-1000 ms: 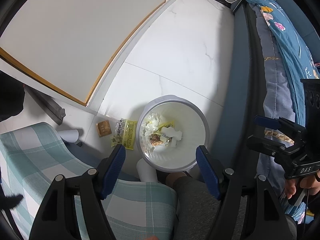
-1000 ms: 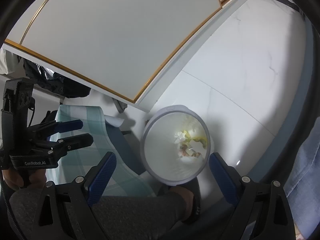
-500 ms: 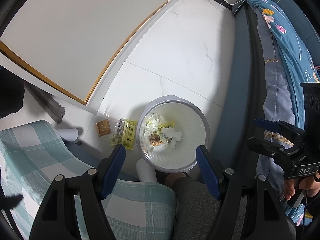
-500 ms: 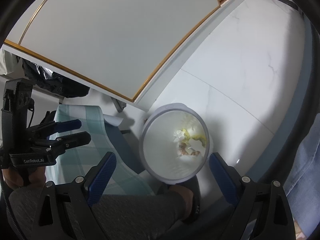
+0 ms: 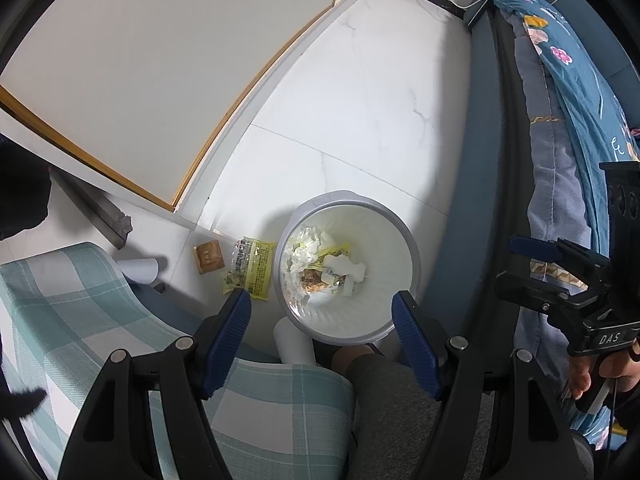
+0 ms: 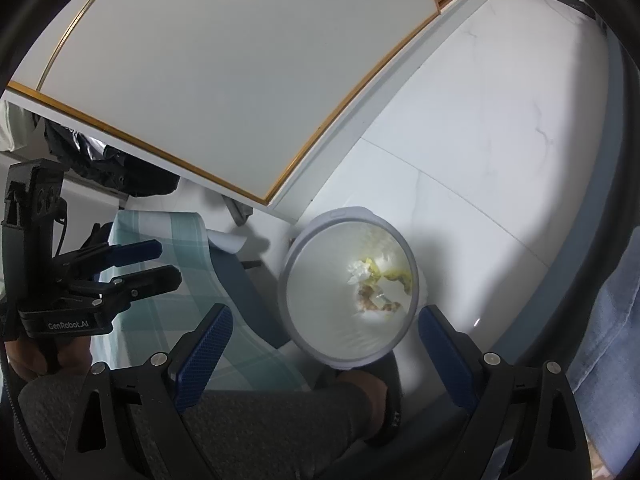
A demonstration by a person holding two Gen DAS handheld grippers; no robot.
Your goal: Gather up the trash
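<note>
Bin (image 5: 404, 240) part-filled; yellow wrapper (image 5: 256, 266) and brown packet (image 5: 208, 257), seemingly trash, remain on floor. Both claws agape, empty.

Right tool (image 6: 320, 344) spread wide above bin (image 6: 296, 320) holding wrappers (image 6: 376, 288).

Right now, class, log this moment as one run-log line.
left gripper: open, empty | right gripper: open, empty | bin: holds trash | yellow wrapper, brown packet: on floor beside bin
</note>
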